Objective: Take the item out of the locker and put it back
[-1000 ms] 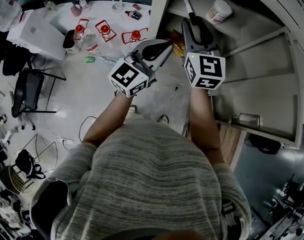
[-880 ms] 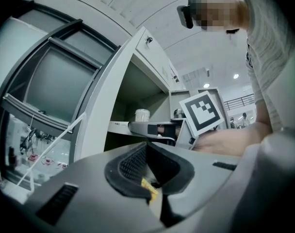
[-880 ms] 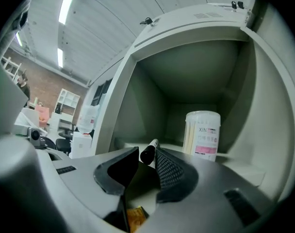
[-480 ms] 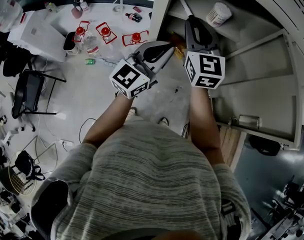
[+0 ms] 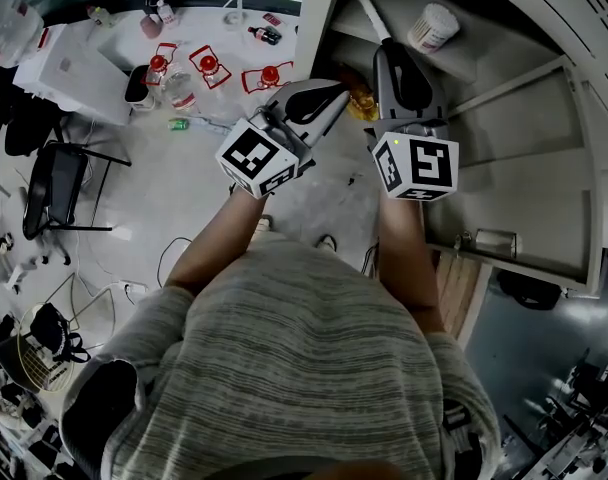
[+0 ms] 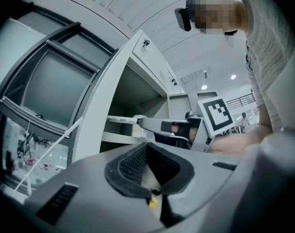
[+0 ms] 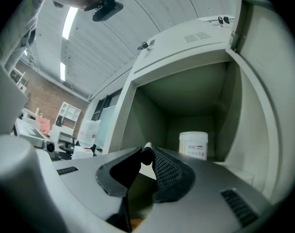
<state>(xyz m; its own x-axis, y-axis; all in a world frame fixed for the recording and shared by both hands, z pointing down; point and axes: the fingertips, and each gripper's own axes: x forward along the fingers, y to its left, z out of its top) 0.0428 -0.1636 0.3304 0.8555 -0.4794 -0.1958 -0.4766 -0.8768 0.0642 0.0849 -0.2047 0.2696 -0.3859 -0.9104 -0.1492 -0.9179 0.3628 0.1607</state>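
A slim white marker with a dark grip end (image 5: 369,13) juts over the top locker shelf (image 5: 464,63), its near end between the pads of my right gripper (image 5: 388,50). In the right gripper view that end (image 7: 147,150) is pinched between the two pads. A white lidded jar (image 5: 432,25) (image 7: 193,145) stands further back on the same shelf. My left gripper (image 5: 329,93) hovers just outside the locker's left edge with its jaws together and nothing between them. The left gripper view shows the marker (image 6: 121,120) sticking out of my right gripper (image 6: 152,124).
The locker door (image 5: 544,168) hangs open on the right, with a latch (image 5: 489,240) on its lower edge. A yellow item (image 5: 362,98) lies on a lower shelf. Red-capped bottles (image 5: 209,60) and a black chair (image 5: 54,183) stand on the floor to the left.
My right gripper's jaws have closed on the marker, and the gripper has drifted slightly right and toward me. The left gripper has hardly moved.
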